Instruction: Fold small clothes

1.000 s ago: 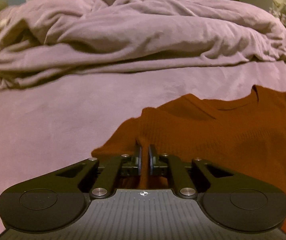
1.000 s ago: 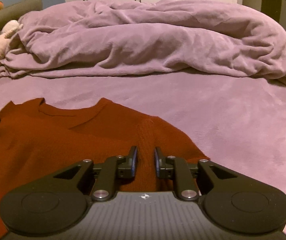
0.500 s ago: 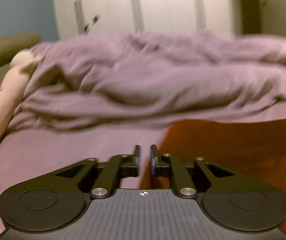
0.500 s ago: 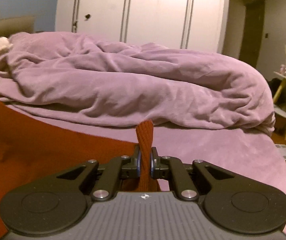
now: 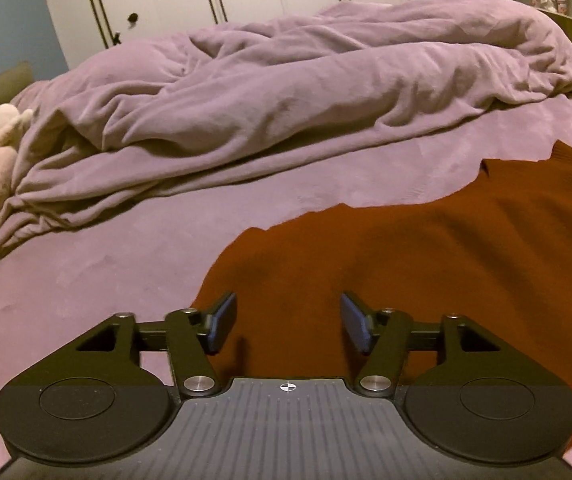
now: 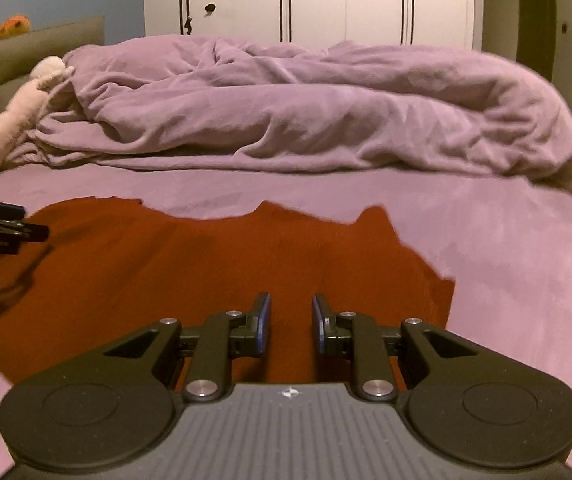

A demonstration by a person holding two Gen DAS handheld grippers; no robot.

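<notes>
White wardrobe doors close off the far wall, and in front of them a rumpled lilac duvet is heaped across the back half of your bed, with a pale plush toy lying at its left end. Your rust-red sweater lies spread on the lilac sheet on the near side of the bed, well clear of the duvet, its far edge uneven with two small peaks. Your left gripper is spread wide, both blue pads bare with nothing between them; it sits over the sweater's left edge, and whether the tips touch the knit you cannot tell from this angle. Your right gripper is parted to a narrower gap, also holding nothing, and sits over the sweater's right portion near its ragged right border. In the right wrist view, the tip of your left tool pokes in at the left edge over the garment's left side, throwing a shadow onto the fabric beneath it.
</notes>
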